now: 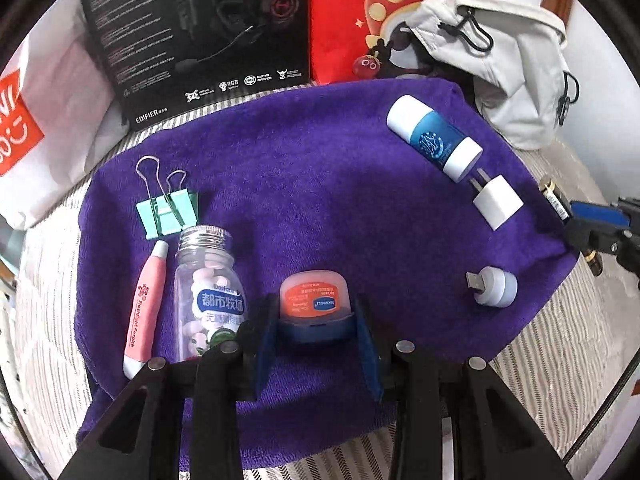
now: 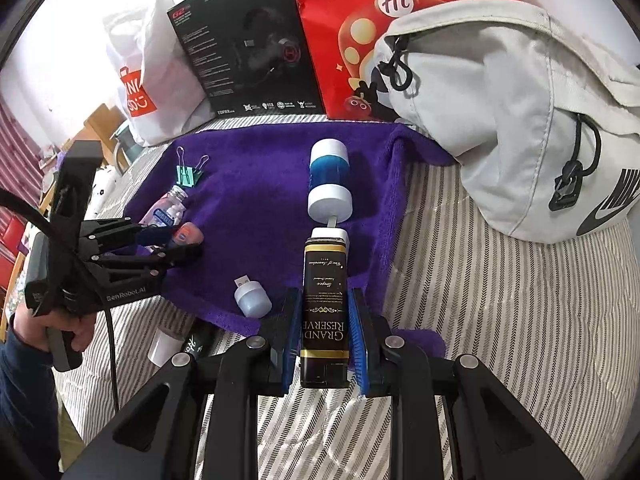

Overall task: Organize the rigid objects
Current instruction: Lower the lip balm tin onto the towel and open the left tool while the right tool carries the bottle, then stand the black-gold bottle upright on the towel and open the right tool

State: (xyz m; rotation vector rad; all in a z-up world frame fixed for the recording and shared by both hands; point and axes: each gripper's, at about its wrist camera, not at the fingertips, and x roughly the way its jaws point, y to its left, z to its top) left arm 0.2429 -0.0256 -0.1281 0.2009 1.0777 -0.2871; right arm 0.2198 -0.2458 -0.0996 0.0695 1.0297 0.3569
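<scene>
The lower part of the orange lip balm tub [image 1: 314, 298] was hidden behind the left gripper's blue fingers [image 1: 366, 356]. The base of the black bottle [image 2: 323, 312] sat out of sight between the right gripper's fingers [image 2: 356, 340], and the bottle covered most of the white plug [image 2: 332, 234] just beyond them. Left of those fingers, a white cylinder [image 2: 165, 346] and a dark item [image 2: 196, 344] lay partly under the purple towel [image 2: 260, 184], too hidden to identify. The headset box [image 1: 192, 32] and the red bag [image 1: 384, 12] were cut off by the top edge.

A purple towel [image 1: 320, 168] covers grey-and-white striped bedding [image 2: 500, 300], bearing a mint-green binder clip [image 1: 168, 214] and orange-lidded tin [image 1: 314, 294].
</scene>
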